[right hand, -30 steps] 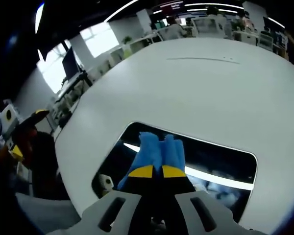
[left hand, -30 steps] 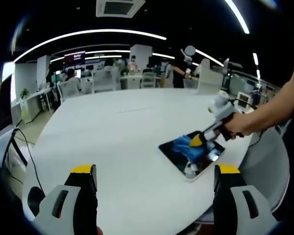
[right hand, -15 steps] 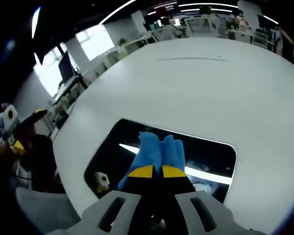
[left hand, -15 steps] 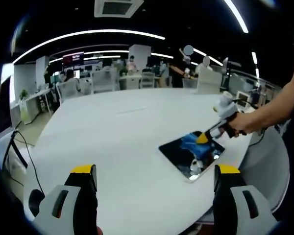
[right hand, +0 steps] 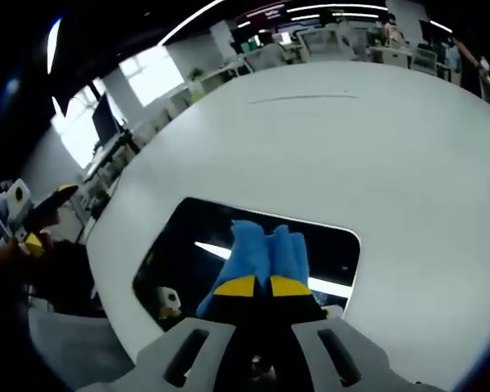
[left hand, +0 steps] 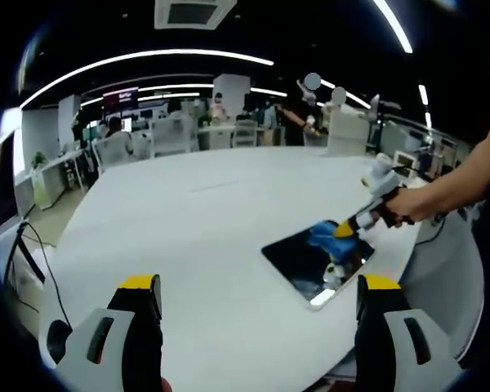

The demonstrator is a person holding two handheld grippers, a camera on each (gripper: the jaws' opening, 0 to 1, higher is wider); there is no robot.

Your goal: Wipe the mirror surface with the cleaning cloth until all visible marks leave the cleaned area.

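A dark rectangular mirror (left hand: pixel 306 261) (right hand: pixel 180 253) lies flat near the right edge of a big white table (left hand: pixel 196 237). My right gripper (right hand: pixel 255 286) (left hand: pixel 345 231) is shut on a blue cleaning cloth (right hand: pixel 265 251) (left hand: pixel 322 237), which rests on the mirror's glass toward its far end. A person's hand and bare forearm (left hand: pixel 441 192) hold that gripper. My left gripper (left hand: pixel 257 290) hangs open over the table's near edge, well short of the mirror, with nothing between its yellow-tipped fingers (left hand: pixel 139 286). Ceiling lights reflect in the glass.
The white table (right hand: pixel 376 147) stretches wide beyond the mirror. Desks, chairs and several people fill the office (left hand: pixel 220 122) behind it. A cable (left hand: pixel 33 253) hangs off the table's left side. The left gripper (right hand: pixel 20 216) shows at the far left of the right gripper view.
The right gripper has drawn the cloth along the mirror toward its far end, so more bare glass shows near me. The left gripper has stayed open and still.
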